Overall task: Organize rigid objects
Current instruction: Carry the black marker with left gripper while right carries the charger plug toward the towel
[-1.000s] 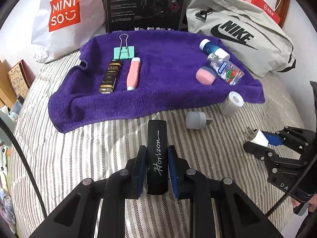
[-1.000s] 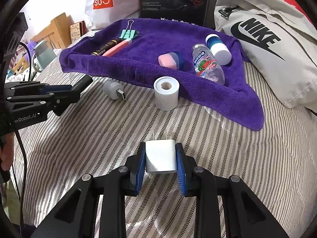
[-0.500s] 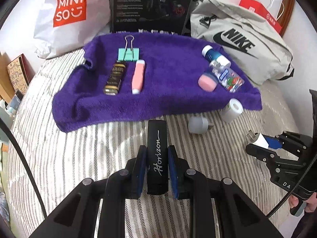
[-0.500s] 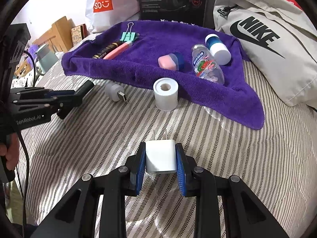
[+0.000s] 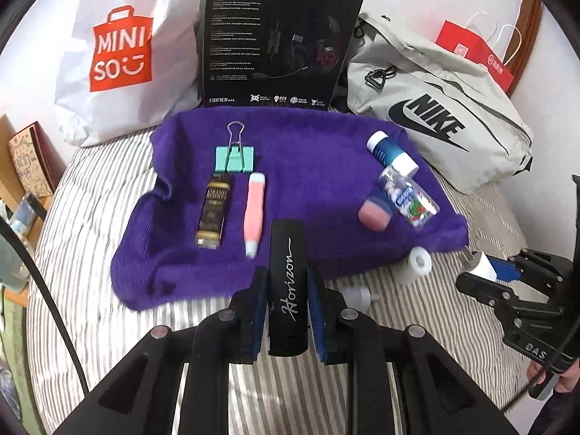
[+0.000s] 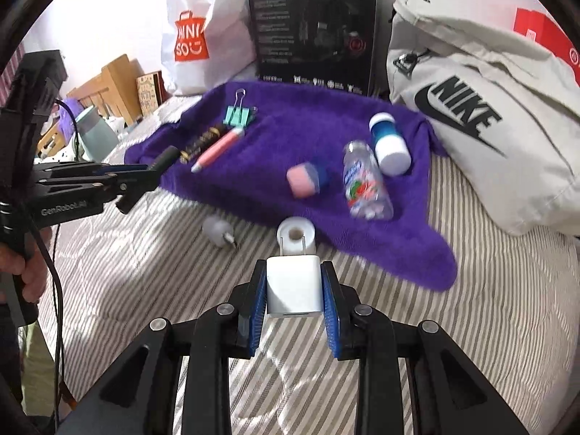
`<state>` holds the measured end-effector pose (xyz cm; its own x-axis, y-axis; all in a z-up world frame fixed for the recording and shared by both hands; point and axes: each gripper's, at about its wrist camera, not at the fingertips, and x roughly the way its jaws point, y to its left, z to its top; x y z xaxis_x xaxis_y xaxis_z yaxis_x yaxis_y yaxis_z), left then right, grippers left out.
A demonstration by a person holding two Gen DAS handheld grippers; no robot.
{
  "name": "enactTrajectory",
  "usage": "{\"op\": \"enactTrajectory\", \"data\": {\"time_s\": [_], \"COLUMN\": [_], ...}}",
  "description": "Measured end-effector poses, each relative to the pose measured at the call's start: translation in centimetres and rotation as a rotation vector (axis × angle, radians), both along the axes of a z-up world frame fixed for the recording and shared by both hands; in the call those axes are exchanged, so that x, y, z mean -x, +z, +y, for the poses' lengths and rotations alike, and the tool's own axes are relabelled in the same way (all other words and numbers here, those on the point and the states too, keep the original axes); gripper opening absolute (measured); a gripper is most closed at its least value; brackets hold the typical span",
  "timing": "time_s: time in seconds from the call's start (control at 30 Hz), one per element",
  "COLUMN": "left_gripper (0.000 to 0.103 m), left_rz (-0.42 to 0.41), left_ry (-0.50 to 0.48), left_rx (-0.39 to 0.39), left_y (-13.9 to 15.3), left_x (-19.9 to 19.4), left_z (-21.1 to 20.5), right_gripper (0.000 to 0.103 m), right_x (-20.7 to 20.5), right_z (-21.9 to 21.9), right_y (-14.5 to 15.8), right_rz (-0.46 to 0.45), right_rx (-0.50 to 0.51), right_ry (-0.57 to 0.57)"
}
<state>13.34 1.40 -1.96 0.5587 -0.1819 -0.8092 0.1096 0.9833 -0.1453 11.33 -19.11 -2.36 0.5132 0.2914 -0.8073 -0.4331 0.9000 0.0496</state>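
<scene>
Above the striped bedcover point(image 5: 94, 217), our left gripper point(image 5: 286, 290) pinches a black "Horizon" bar point(image 5: 287, 279), right gripper point(image 6: 293, 290) a white plug adapter point(image 6: 293, 286); next we judge each needs setting on the purple towel point(image 5: 311, 166)

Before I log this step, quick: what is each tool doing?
Left tool: closed, holding the black bar.
Right tool: closed, holding the white charger.

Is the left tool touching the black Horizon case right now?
Touching. The left wrist view shows the left tool clamped on the black case, both blue pads flat against its sides with no gap.
</scene>
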Motion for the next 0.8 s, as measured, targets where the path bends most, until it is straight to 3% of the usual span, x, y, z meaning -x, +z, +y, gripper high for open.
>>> {"op": "enactTrajectory", "data": {"time_s": [0.4,0.8], "left_gripper": [0.021,0.021], "left_rz": [0.054,0.051], "left_ry": [-0.030,-0.060], "left_rx": [-0.011,-0.070], "left_y": [-2.9,-4.7], "left_x": [-7.2,-8.6], "left_z": [-1.2,-2.3], "right_gripper": [0.028,0.028], "right_x": [-1.7,-3.8], "right_z": [-1.4,-2.5], "right_y": [1.0,0.4], "right_rz": [-0.002,0.009], "right_rx": [-0.004,-0.011], "right_ry": [-0.022,-0.047]}}
